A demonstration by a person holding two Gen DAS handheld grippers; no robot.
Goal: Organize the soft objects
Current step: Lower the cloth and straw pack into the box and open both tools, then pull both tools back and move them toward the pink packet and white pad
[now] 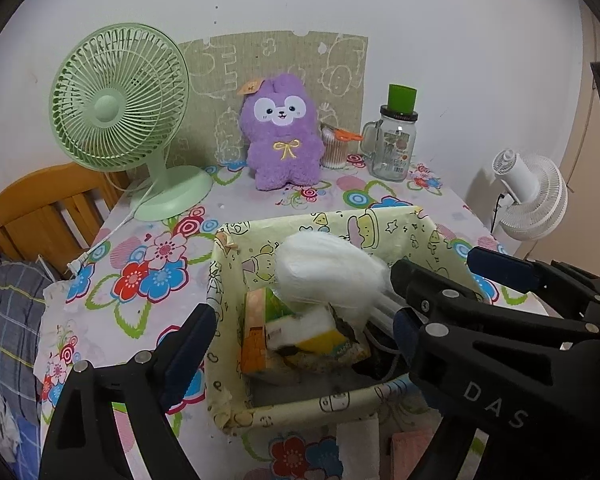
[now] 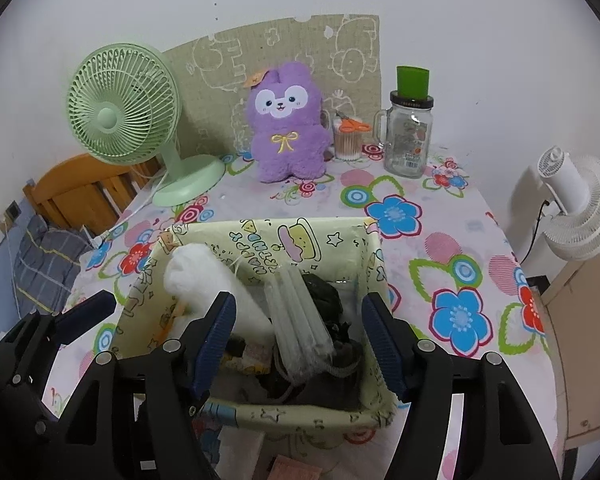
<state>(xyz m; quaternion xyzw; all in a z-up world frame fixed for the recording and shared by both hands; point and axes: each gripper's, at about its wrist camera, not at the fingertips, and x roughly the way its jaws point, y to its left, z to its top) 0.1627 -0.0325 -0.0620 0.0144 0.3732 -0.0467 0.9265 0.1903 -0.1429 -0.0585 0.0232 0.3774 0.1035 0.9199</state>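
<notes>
We see the flowered surface point(image 2: 440, 200) carrying a yellow fabric box point(image 2: 260, 248) that already holds most of the soft things: a white roll point(image 2: 204, 280) leaning in its left corner, a clear pack of pale sticks point(image 2: 300, 312) lying in the middle, dark cloth point(image 2: 324, 296) behind that, and sponges point(image 1: 300, 328) and small packets on the floor of the box. Still outside it, a purple plush point(image 2: 286, 124) sits at the back of the surface between the green fan point(image 2: 124, 116) and the jar point(image 2: 410, 136), so we judge the sorting mostly done, with the plush perhaps the last piece. The right gripper point(image 2: 298, 340) hangs over the box, its fingers spread and holding nothing; the left gripper point(image 1: 308, 320), beside it, is also spread wide and empty. For writing, we read "DAS" on the right gripper's arm in the left view; the box print and jar label are too warped to read surely.
</notes>
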